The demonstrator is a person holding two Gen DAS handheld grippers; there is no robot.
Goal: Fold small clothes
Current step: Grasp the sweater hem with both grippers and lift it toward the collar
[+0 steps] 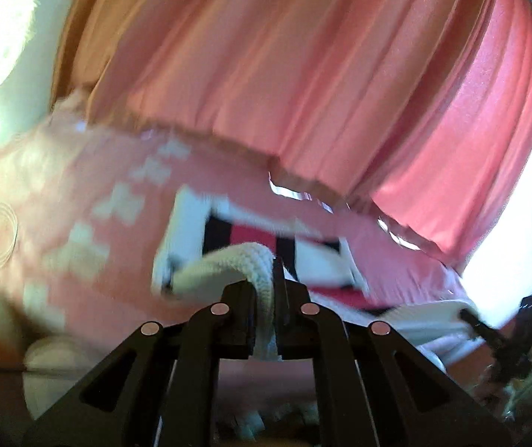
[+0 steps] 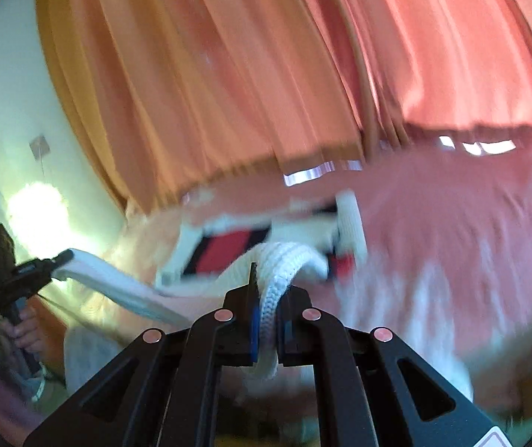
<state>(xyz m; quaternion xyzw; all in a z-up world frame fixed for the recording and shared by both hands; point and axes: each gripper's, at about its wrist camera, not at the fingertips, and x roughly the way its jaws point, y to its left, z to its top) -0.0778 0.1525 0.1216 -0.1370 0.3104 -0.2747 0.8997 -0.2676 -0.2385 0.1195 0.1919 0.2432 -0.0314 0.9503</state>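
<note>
No readable text, label, brand, number or sign in either wrist view. Both frames are motion-blurred. A white sticker corner [image 2: 496, 439] shows at the bottom edge of the right wrist view; any print on it cannot be made out.

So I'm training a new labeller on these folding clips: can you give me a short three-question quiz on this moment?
1. True or false: the left gripper is open, nothing between its fingers.
2. What does the right gripper pinch? A) the orange curtain B) a white ribbed knit edge C) a cable
3. Fill in: the garment hanging between the two grippers is white with black and ___ stripes.

Key: 1 false, it is shut on the white ribbed knit edge. 2 B; the orange curtain hangs behind. 3 red.
</note>
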